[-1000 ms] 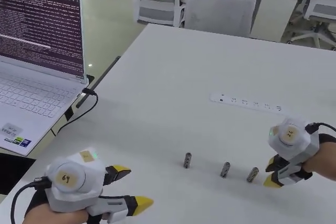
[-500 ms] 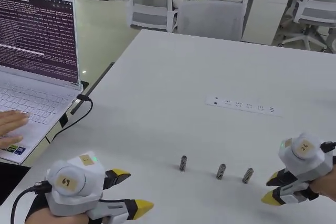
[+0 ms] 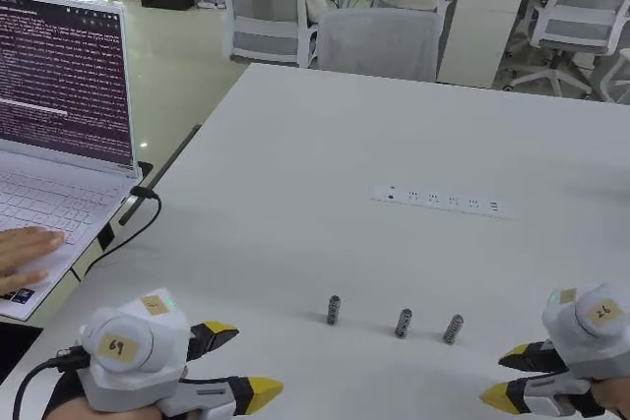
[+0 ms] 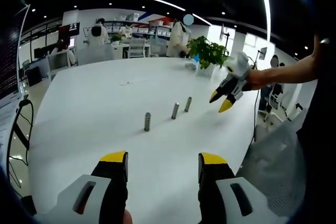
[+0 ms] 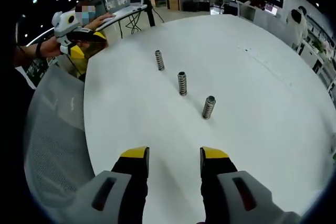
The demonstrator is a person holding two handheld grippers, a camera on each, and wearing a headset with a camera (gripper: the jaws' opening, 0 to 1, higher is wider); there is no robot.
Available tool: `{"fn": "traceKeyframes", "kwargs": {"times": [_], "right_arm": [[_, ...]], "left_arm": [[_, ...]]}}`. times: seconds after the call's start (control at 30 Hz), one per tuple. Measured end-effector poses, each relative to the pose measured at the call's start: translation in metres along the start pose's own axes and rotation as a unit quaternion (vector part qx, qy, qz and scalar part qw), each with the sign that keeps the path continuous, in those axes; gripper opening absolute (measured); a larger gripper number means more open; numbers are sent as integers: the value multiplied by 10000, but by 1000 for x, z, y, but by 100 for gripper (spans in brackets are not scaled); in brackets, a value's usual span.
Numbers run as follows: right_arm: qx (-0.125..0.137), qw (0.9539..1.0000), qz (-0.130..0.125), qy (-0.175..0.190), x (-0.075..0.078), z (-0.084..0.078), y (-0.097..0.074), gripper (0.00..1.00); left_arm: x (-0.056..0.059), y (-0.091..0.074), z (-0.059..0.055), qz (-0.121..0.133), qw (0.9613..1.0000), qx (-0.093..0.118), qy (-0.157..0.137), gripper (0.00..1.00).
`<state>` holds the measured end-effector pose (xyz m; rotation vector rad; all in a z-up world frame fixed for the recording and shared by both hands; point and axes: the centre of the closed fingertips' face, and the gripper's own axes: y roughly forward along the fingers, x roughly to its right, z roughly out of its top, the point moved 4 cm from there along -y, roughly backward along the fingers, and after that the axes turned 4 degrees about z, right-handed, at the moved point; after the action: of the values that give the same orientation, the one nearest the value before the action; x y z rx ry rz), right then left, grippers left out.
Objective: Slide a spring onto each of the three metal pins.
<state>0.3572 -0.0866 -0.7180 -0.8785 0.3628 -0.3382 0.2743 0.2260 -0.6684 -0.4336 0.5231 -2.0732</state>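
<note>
Three coils stand upright in a short row on the white table (image 3: 325,145), near the edge closest to you: the left spring (image 3: 334,310), the middle spring (image 3: 403,323) and the right spring (image 3: 453,330). Each stands apart from its neighbours. Whether a pin runs inside each coil is too small to tell.

Your right gripper (image 3: 500,379) hovers to the right of the row, near the right spring but clear of it. Its yellow-tipped jaws are spread apart and hold nothing. In the right gripper view the three springs line up ahead of the parted jaws.

Your left gripper (image 3: 244,361) sits at the lower left, well apart from the left spring. Its jaws are also wide apart, with nothing between them.

Farther back on the table a white power strip (image 3: 441,201) lies flat. At the far left an open laptop (image 3: 59,115) shows lines of text, and a hand (image 3: 25,253) rests on its keyboard. A black cable (image 3: 133,228) runs from the laptop's side. Beyond the table stand grey office chairs (image 3: 374,41).
</note>
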Motion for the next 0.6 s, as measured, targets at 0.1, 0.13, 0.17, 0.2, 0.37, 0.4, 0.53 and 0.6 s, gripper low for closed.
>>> {"fn": "traceKeyframes", "kwargs": {"times": [0.1, 0.13, 0.17, 0.2, 0.37, 0.4, 0.53, 0.6], "right_arm": [[230, 9996, -85, 145, -6, 0, -5, 39], [354, 9991, -128, 216, -8, 1, -7, 40], [432, 9986, -150, 267, -9, 1, -8, 40], [524, 9979, -163, 336, -12, 0, -10, 41], [925, 9933, -286, 631, -21, -1, -19, 45], [1000, 9923, -303, 670, -22, -1, -20, 46], [1203, 9889, -311, 816, -31, -2, -26, 51], [1252, 9880, -312, 853, -35, -3, -27, 53]], "left_arm": [[0, 0, 2, 3, 10000, 18, 8, 49], [0, 0, 2, 1, 10000, 27, 5, 49], [-1, 0, 3, 0, 10000, 35, 7, 49], [-1, -1, 4, -1, 10000, 44, 12, 49], [1, -2, 6, -19, 10000, 66, 27, 49], [1, -2, 6, -22, 10000, 68, 30, 49], [2, -3, 6, -26, 10000, 83, 23, 50], [3, -4, 6, -23, 10000, 91, 15, 50]]}}
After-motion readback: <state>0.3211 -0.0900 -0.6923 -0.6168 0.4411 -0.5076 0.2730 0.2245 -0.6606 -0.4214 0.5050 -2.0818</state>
